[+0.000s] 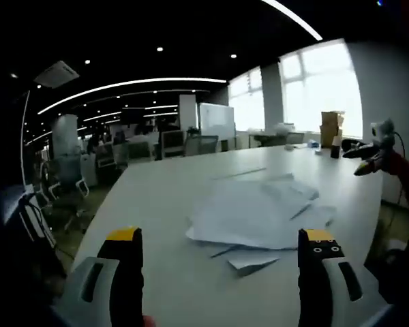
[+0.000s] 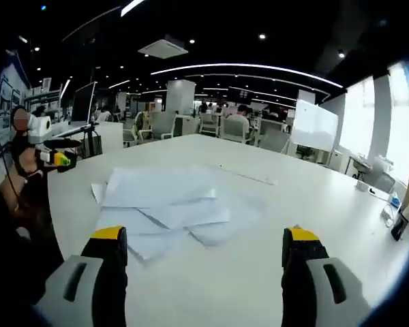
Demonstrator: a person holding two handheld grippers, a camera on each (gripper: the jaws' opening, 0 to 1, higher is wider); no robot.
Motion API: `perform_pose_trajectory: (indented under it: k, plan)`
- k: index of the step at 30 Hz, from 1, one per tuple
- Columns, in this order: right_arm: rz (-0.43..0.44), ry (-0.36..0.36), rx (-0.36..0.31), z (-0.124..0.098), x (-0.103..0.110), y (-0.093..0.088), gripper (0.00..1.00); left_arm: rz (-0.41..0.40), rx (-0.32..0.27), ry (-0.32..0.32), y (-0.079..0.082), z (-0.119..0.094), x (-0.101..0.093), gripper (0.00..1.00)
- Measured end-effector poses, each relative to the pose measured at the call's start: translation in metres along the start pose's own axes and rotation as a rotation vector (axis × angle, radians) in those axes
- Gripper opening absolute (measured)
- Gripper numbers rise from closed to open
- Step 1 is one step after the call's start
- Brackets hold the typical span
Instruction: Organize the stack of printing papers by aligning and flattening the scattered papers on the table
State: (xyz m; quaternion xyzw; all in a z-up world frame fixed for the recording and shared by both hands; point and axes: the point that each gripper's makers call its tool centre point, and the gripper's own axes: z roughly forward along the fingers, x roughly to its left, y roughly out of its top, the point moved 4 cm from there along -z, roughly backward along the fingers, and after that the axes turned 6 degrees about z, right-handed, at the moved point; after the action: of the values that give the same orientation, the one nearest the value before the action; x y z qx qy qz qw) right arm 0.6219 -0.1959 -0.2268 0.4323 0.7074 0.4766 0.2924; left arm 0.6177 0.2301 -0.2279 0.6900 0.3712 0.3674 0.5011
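Note:
Several white printing papers (image 1: 255, 214) lie scattered and overlapping on the white table (image 1: 163, 197), a little ahead of my left gripper (image 1: 221, 242) and toward its right jaw. That gripper stands open above the table, nothing between its yellow-tipped jaws. In the right gripper view the same loose papers (image 2: 167, 204) spread out ahead and toward the left jaw of my right gripper (image 2: 204, 242), which is open and holds nothing. The right gripper (image 1: 368, 160) also shows at the far right of the left gripper view; the left gripper (image 2: 51, 157) shows at the left edge of the right gripper view.
A thin strip (image 2: 249, 178) lies on the table beyond the papers. Cardboard boxes (image 1: 331, 126) and a dark bottle (image 1: 336, 146) stand at the far end near the windows. Office chairs (image 1: 68, 180) and desks surround the table. A whiteboard (image 2: 315, 126) stands behind.

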Motion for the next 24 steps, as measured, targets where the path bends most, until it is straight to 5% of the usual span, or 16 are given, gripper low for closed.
perform_pose_trajectory:
  k: [24]
  plan:
    - [-0.012,-0.015,0.004,-0.0041,-0.0009,-0.0030,0.89,-0.001,-0.005,0.010,0.0020,-0.0058,-0.0006,0.97]
